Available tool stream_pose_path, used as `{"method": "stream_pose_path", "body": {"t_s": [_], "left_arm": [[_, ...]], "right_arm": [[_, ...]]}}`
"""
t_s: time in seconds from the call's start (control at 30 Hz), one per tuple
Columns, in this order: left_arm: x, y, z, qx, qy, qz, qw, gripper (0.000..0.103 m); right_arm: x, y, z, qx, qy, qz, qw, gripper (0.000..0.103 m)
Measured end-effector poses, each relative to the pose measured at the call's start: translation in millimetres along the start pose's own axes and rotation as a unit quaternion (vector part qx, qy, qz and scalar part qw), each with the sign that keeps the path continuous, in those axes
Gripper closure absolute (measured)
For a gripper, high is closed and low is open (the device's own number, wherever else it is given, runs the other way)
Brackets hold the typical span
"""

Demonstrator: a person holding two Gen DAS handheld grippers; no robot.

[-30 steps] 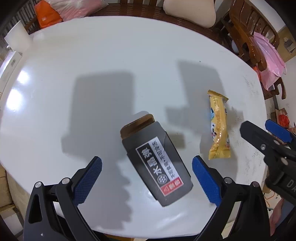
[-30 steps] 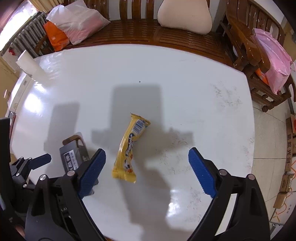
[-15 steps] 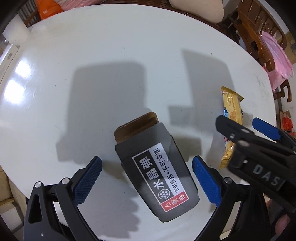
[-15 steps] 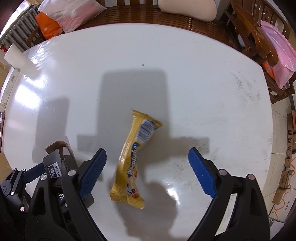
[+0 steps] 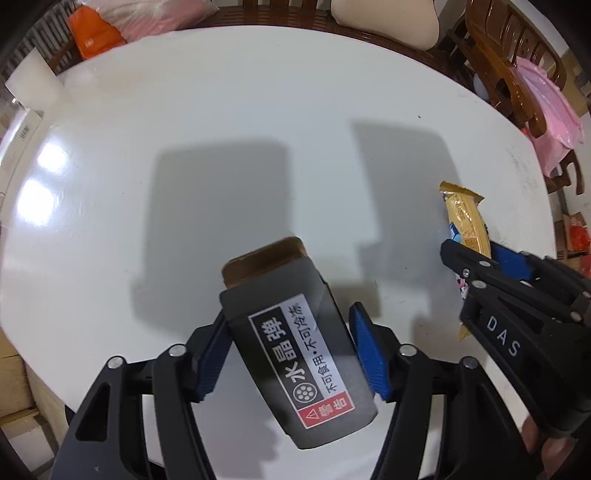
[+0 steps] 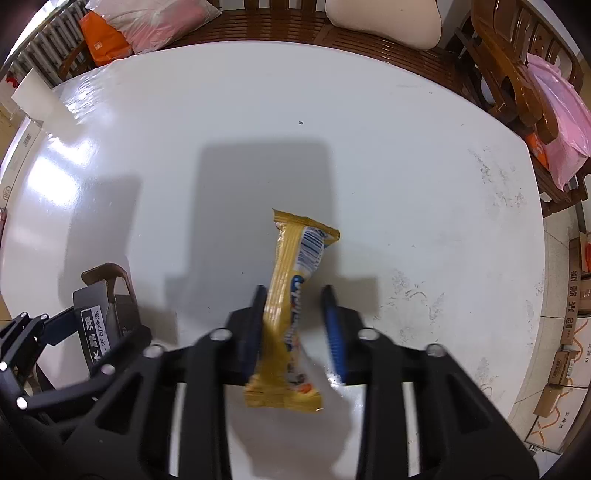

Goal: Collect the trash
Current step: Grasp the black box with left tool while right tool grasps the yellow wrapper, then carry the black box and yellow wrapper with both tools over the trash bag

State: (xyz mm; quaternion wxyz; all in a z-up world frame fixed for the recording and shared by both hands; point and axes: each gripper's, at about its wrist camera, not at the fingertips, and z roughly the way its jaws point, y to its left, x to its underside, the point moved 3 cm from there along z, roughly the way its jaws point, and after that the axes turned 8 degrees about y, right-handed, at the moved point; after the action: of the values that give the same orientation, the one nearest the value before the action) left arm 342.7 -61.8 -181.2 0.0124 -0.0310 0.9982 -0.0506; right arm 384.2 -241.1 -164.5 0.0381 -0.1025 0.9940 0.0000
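Observation:
A dark grey carton (image 5: 295, 347) with a white label and a brown open flap lies on the white table (image 5: 258, 129). My left gripper (image 5: 288, 350) has its blue pads against both sides of the carton. A yellow snack wrapper (image 6: 291, 302) lies on the table between the pads of my right gripper (image 6: 295, 328); the left pad touches it and a gap shows at the right pad. The wrapper (image 5: 465, 229) and right gripper also show at the right of the left wrist view. The carton (image 6: 99, 325) and left gripper show at the left of the right wrist view.
A wooden bench (image 6: 258, 26) with a beige cushion (image 6: 384, 22) and orange and pink bags (image 6: 110, 33) runs behind the table. Wooden chairs with a pink bag (image 6: 557, 122) stand at the right. Cardboard boxes (image 6: 569, 354) lie on the floor at the right.
Both grippers have moved down toward the table and narrowed from wide open. The left jaws now press the carton; the right jaws have come in around the wrapper.

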Motion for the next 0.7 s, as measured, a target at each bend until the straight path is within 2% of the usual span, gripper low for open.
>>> {"method": "stream_pose_path", "body": {"t_s": [0.03, 0.3, 0.43, 0.53, 0.7], "left_arm": [[-1, 3, -1, 0.008, 0.002, 0.000, 1.0000, 0.046], [1, 18, -6, 0.011, -0.002, 0.016, 0.9998, 0.048], [0, 21, -11, 0.004, -0.019, 0.033, 0.9993, 0.048], [-1, 26, -18, 0.014, -0.020, 0.037, 0.9990, 0.048], [11, 32, -39, 0.006, -0.046, 0.064, 0.9968, 0.048]], "right_arm": [[1, 1, 0, -0.001, 0.000, -0.001, 1.000, 0.088], [2, 4, -2, 0.002, 0.000, 0.002, 1.000, 0.090], [6, 5, -9, 0.005, -0.003, 0.000, 1.000, 0.090], [9, 5, -16, 0.002, -0.008, 0.003, 1.000, 0.090], [24, 17, -40, 0.007, -0.031, -0.016, 0.999, 0.090]]}}
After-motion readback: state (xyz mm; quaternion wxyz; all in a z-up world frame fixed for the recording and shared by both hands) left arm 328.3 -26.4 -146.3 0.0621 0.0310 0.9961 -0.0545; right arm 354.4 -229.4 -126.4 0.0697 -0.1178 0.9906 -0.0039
